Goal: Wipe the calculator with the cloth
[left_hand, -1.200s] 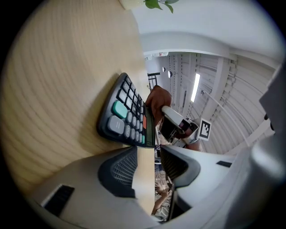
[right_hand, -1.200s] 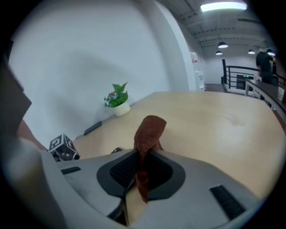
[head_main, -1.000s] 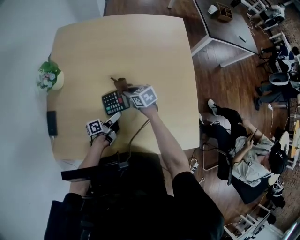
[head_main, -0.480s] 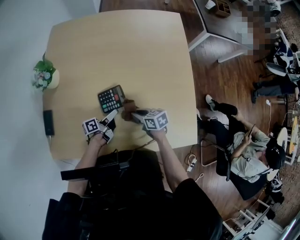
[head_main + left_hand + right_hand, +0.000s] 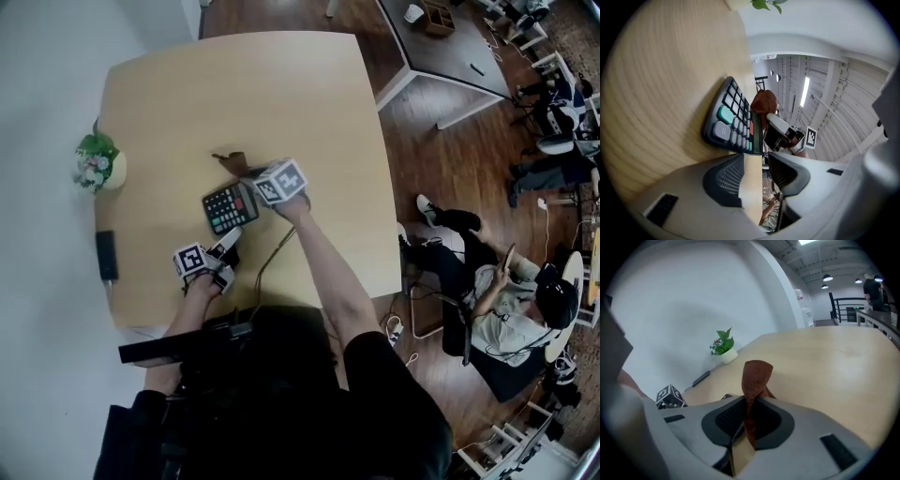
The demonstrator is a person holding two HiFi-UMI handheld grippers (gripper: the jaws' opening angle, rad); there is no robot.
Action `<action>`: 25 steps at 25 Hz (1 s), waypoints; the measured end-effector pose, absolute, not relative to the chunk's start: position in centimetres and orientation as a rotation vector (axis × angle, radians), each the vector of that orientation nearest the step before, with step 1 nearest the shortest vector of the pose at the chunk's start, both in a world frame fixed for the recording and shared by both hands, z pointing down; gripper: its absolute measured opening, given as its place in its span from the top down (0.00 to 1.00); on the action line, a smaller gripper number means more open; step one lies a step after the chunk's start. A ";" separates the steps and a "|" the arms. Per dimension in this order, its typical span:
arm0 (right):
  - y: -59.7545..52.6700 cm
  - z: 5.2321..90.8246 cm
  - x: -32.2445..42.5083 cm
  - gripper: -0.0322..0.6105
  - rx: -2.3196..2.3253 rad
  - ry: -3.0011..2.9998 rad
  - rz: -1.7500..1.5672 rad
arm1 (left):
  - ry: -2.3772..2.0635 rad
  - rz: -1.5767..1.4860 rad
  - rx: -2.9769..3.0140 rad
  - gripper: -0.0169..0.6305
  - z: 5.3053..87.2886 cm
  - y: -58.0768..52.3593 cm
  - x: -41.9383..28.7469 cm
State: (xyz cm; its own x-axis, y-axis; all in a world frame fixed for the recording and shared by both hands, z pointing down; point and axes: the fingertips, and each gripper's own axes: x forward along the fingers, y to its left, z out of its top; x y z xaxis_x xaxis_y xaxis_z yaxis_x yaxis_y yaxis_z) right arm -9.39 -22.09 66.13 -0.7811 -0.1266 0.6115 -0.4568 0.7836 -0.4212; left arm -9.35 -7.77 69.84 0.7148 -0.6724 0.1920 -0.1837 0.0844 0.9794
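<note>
Wooden tabletop (image 5: 262, 94) is carrying a black calculator (image 5: 228, 206) in its near-left part. L gripper (image 5: 228, 242) is sitting w/ jaws spread, nothing btwn them, tips just at the calculator's near edge. R gripper (image 5: 246, 172) is pinching the brown cloth (image 5: 234, 161), jaws pressed on it. Cloth is sticking out past the tips, by the calculator's far edge.

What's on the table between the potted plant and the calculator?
Nothing. In the head view, the stretch of table between the potted plant and the calculator is bare wood.
</note>
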 end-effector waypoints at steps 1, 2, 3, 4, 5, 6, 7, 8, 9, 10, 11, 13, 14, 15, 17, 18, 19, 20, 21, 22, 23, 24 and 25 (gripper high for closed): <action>-21.3 66.3 -9.1 0.90 0.434 -2.403 0.796 | -0.746 -0.416 1.468 0.72 69.9 -7.7 -9.3; -20.6 66.2 -8.6 0.90 0.453 -2.410 0.835 | -0.748 -0.413 1.465 0.72 69.9 -7.7 -9.3; -19.9 66.0 -8.0 0.90 0.476 -2.418 0.874 | -0.751 -0.411 1.466 0.72 69.9 -7.8 -9.4; -19.0 65.9 -7.3 0.90 0.499 -2.424 0.908 | -0.753 -0.412 1.467 0.72 70.0 -7.9 -9.5; -17.9 65.9 -6.7 0.90 0.522 -2.428 0.937 | -0.751 -0.417 1.468 0.72 69.9 -8.0 -9.6; -16.6 65.9 -6.2 0.90 0.548 -2.433 0.969 | -0.748 -0.424 1.468 0.72 69.9 -8.0 -9.7; -15.2 66.0 -5.6 0.90 0.575 -2.439 1.005 | -0.746 -0.430 1.470 0.72 70.0 -8.0 -9.7; -13.7 66.2 -5.2 0.90 0.598 -2.440 1.046 | -0.748 -0.431 1.475 0.72 70.0 -8.0 -9.8; -12.0 66.4 -4.8 0.90 0.606 -2.435 1.087 | -0.752 -0.429 1.480 0.72 70.1 -8.0 -9.9; -10.1 66.7 -4.5 0.90 0.590 -2.421 1.125 | -0.759 -0.426 1.481 0.72 70.2 -8.0 -10.0; -8.2 67.1 -4.3 0.90 0.555 -2.397 1.156 | -0.768 -0.420 1.481 0.72 70.3 -8.0 -10.0; -5.5 67.8 -3.5 0.90 0.497 -2.341 1.174 | -0.787 -0.409 1.476 0.72 70.3 -7.9 -9.9; -5.3 67.8 -2.9 0.90 0.500 -2.326 1.162 | -0.790 -0.415 1.459 0.73 70.3 -7.8 -9.8; -6.1 67.4 -2.3 0.90 0.525 -2.328 1.139 | -0.786 -0.434 1.427 0.73 70.3 -7.7 -9.6; -9.9 65.8 -1.3 0.90 0.616 -2.368 1.065 | -0.761 -0.512 1.325 0.65 70.0 -7.2 -9.4; -12.6 64.9 -1.0 0.90 0.668 -2.391 1.010 | -0.757 -0.556 1.273 0.60 69.9 -6.9 -9.5; -15.5 64.3 -1.0 0.90 0.718 -2.408 0.945 | -0.763 -0.595 1.229 0.58 69.9 -6.6 -9.9; -18.5 63.8 -1.4 0.90 0.756 -2.418 0.877 | -0.776 -0.626 1.192 0.55 69.9 -6.3 -10.3; -21.2 63.6 -2.2 0.90 0.774 -2.423 0.815 | -0.791 -0.653 1.161 0.53 70.0 -6.2 -10.7; -23.5 63.6 -3.5 0.90 0.764 -2.424 0.770 | -0.808 -0.675 1.138 0.52 70.1 -6.1 -11.1; -25.1 63.9 -5.1 0.90 0.723 -2.421 0.743 | -0.823 -0.692 1.126 0.52 70.1 -6.2 -11.5; -25.9 64.6 -7.0 0.90 0.653 -2.410 0.732 | -0.835 -0.704 1.123 0.52 70.2 -6.4 -11.8; -26.0 65.6 -8.7 0.90 0.562 -2.392 0.735 | -0.842 -0.710 1.126 0.52 70.1 -6.6 -11.9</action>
